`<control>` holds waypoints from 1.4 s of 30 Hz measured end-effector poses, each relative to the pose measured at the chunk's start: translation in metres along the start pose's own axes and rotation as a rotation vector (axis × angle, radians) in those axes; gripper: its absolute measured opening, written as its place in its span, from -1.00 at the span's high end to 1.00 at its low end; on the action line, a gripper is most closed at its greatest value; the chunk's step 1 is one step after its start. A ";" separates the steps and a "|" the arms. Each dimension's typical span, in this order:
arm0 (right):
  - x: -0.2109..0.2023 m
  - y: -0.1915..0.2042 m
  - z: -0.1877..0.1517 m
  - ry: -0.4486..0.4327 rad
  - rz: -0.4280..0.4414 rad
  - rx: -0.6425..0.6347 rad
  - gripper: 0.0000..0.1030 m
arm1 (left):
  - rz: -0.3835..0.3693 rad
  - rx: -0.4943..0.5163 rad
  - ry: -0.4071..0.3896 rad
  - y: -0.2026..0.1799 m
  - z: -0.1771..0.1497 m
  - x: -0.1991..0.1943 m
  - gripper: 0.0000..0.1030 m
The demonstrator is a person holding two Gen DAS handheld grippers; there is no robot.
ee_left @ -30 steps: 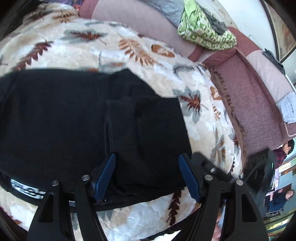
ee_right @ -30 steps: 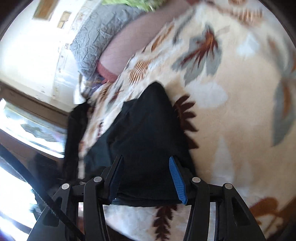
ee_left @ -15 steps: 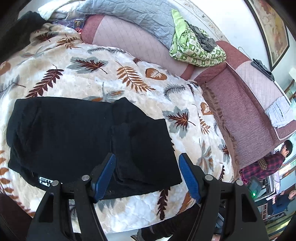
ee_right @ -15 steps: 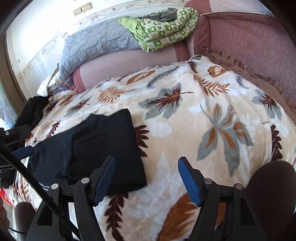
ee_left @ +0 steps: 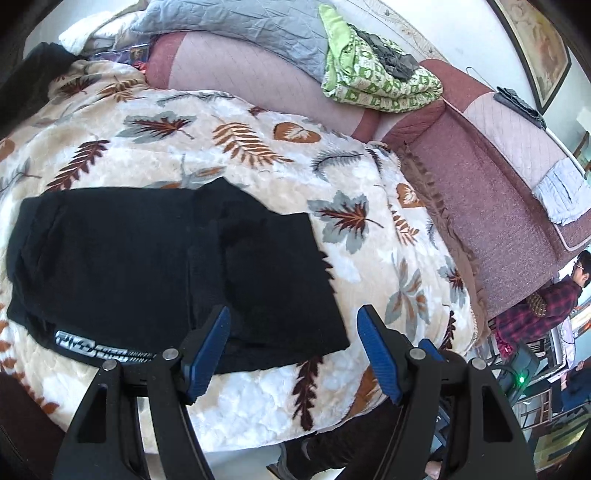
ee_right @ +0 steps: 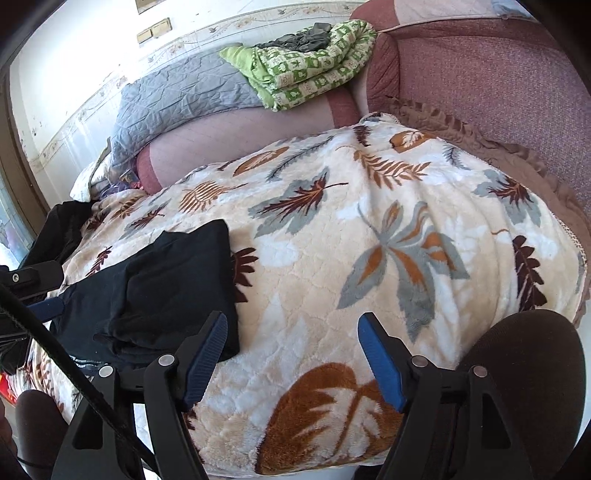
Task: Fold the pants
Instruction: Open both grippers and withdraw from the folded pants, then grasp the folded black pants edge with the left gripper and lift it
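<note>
The black pants (ee_left: 166,266) lie folded into a flat rectangle on the leaf-patterned blanket (ee_left: 369,280), a white logo at their near left edge. They also show in the right wrist view (ee_right: 159,291) at the left. My left gripper (ee_left: 293,347) is open and empty, held above the pants' near right edge. My right gripper (ee_right: 291,350) is open and empty over bare blanket (ee_right: 369,258), to the right of the pants.
A pink sofa back (ee_left: 258,85) carries a grey quilt (ee_left: 240,26) and a green folded blanket (ee_left: 376,77). A sofa arm (ee_left: 498,206) runs along the right. A person (ee_left: 535,306) stands at the far right. The other gripper's body (ee_right: 26,284) shows at left.
Both grippers have pulled back and up from the pants, which now lie released on the blanket. The right gripper has swung right over bare blanket.
</note>
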State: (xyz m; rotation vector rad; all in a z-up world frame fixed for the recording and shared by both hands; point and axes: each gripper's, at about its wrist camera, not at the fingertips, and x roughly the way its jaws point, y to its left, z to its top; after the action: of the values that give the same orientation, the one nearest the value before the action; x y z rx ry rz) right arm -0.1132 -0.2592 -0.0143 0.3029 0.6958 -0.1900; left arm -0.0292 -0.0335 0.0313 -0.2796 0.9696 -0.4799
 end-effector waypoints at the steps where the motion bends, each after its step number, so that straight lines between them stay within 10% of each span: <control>1: -0.002 -0.002 0.001 -0.012 -0.011 0.005 -0.52 | -0.009 0.005 -0.001 -0.001 0.001 0.000 -0.36; 28: 0.005 0.032 -0.015 0.048 -0.135 -0.193 -0.52 | -0.103 -0.186 -0.094 0.084 -0.004 -0.015 -0.38; 42: 0.046 0.201 0.049 0.192 0.361 -0.666 -0.62 | 0.117 -0.498 -0.385 0.214 -0.036 -0.122 -0.51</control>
State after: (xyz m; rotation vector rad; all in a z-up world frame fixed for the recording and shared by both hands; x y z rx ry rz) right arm 0.0055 -0.0903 0.0334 -0.1984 0.8397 0.4179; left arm -0.0608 0.2119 0.0064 -0.7318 0.7092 -0.0616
